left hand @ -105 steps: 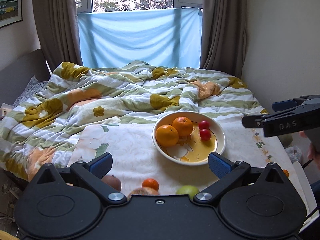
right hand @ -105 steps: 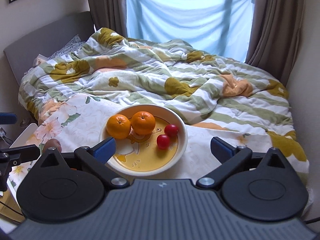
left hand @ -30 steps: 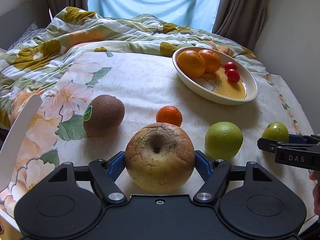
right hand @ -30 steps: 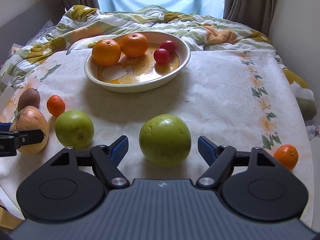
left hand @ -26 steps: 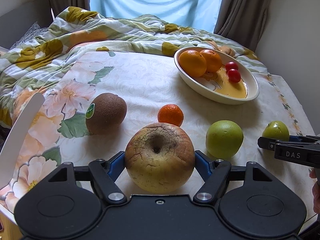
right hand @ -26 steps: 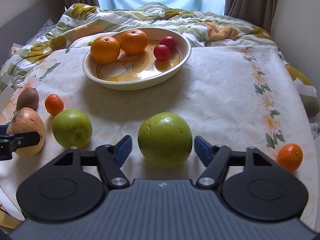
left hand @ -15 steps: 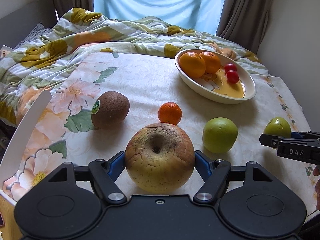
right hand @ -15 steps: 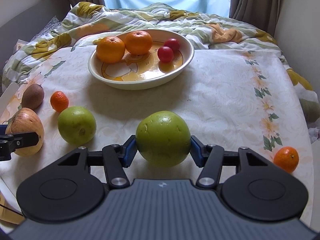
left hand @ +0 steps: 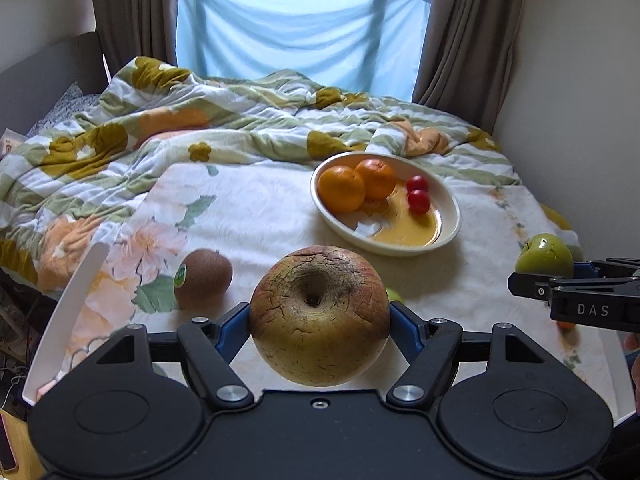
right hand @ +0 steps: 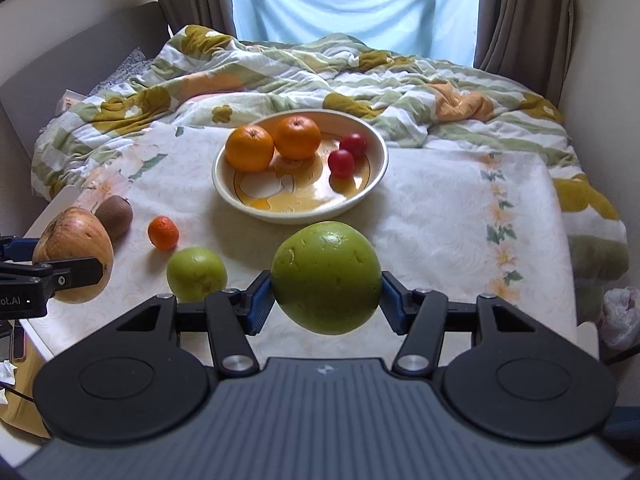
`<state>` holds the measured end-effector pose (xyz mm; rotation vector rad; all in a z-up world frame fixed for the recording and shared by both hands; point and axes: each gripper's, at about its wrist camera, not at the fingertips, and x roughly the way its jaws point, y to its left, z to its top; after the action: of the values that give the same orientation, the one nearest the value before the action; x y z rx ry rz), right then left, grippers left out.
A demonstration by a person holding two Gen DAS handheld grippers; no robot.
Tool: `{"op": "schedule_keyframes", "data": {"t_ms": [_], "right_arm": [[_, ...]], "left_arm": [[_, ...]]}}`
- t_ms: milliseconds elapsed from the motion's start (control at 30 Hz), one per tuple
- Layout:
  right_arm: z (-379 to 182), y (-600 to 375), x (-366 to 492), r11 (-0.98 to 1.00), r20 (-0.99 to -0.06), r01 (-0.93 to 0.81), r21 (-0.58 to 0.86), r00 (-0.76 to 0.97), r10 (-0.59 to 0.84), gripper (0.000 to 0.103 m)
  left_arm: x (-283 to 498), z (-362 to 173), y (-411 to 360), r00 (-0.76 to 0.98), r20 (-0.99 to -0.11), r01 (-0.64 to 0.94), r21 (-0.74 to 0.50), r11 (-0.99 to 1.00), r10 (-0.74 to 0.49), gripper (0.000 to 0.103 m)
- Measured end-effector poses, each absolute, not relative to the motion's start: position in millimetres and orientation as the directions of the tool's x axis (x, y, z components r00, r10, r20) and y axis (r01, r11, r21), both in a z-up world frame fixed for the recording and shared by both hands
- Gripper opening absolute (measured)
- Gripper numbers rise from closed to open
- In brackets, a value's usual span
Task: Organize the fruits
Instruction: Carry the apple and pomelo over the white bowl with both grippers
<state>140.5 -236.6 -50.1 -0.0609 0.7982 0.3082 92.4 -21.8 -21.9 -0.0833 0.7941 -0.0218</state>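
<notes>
My left gripper point(left hand: 320, 320) is shut on a cracked russet apple point(left hand: 320, 304), held clear of the flowered tablecloth. In the right wrist view a big green apple point(right hand: 326, 276) hangs above the cloth with my right gripper point(right hand: 326, 300) shut on it. A cream bowl point(right hand: 300, 216) behind them holds two oranges point(right hand: 250, 148) and two cherry tomatoes point(right hand: 341, 163). On the cloth lie a kiwi point(right hand: 115, 212), a small mandarin point(right hand: 163, 233) and a second green apple point(right hand: 197, 274).
The table stands against a bed with a rumpled flowered quilt point(left hand: 240, 112). A white raised edge point(left hand: 68, 312) borders the table's left side. A wall runs close on the right, with a plastic bag point(right hand: 620, 316) on the floor there.
The right gripper's jaws closed onto the green apple. Both grippers then rose, lifting the russet apple and the green apple off the cloth.
</notes>
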Motion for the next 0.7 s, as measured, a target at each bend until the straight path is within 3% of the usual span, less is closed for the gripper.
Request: {"op": "schedule_keyframes", "data": {"t_ms": [333, 700], "right_arm": [[-5.9, -257.3, 146.3, 0.936, -0.683, -0.349, 0.038, 0.675, 0.279, 0.071], [5.4, -272.2, 183.9, 0.947, -0.662, -0.317, 0.048, 0.7, 0.268, 0.071]], "left_arm": [[110.6, 14.0, -45.9, 0.753, -0.655, 0.009, -0.086, 0.996, -0.063, 0.077], [163.8, 12.3, -65.9, 0.747, -0.658, 0.064, -0.073, 0.995, -0.096, 0.077]]}}
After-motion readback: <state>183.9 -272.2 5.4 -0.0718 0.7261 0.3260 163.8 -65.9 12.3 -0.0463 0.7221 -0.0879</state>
